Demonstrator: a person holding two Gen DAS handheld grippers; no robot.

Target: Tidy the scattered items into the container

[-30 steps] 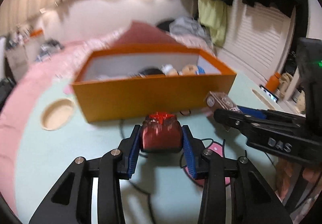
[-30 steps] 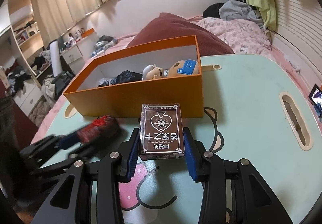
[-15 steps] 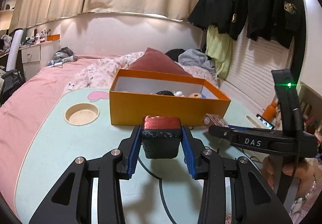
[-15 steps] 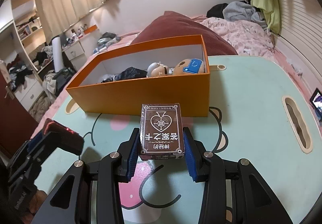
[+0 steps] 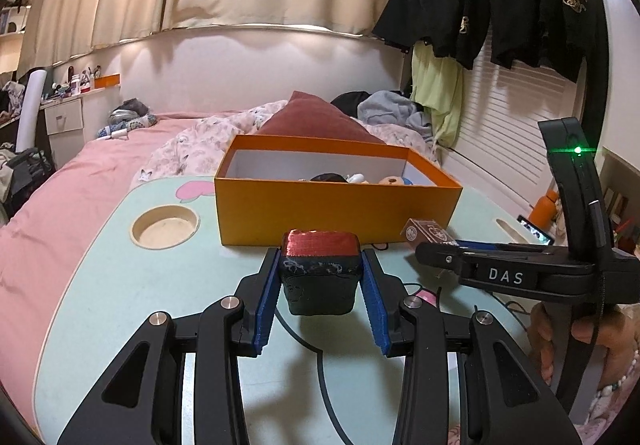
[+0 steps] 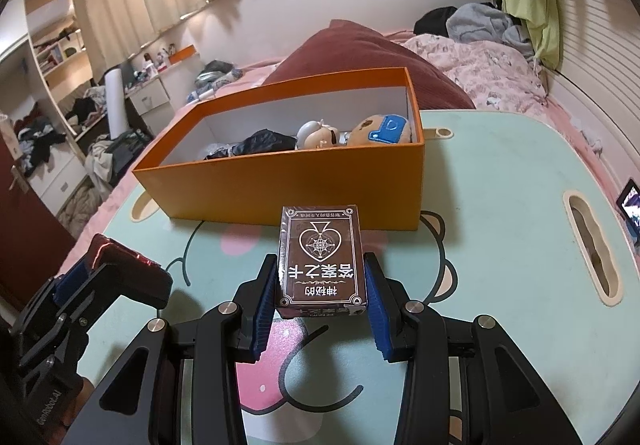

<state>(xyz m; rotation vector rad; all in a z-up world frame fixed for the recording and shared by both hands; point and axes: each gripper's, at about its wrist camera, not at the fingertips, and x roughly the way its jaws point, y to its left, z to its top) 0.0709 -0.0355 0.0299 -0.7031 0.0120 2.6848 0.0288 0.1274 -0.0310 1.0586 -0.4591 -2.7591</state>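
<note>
Left gripper [image 5: 320, 285]: jaws clamped on black-and-red block [image 5: 319, 271], before orange box [image 5: 336, 211]. Right gripper [image 6: 322, 291]: jaws clamped on card pack [image 6: 321, 259], before the box.

I see a mint-green lap table [image 6: 500, 173] with cartoon print, sitting on the pink bed [image 5: 80, 181]. Orange box [image 6: 280, 181] rests on it; round cup recess [image 5: 165, 225] on its left.
</note>
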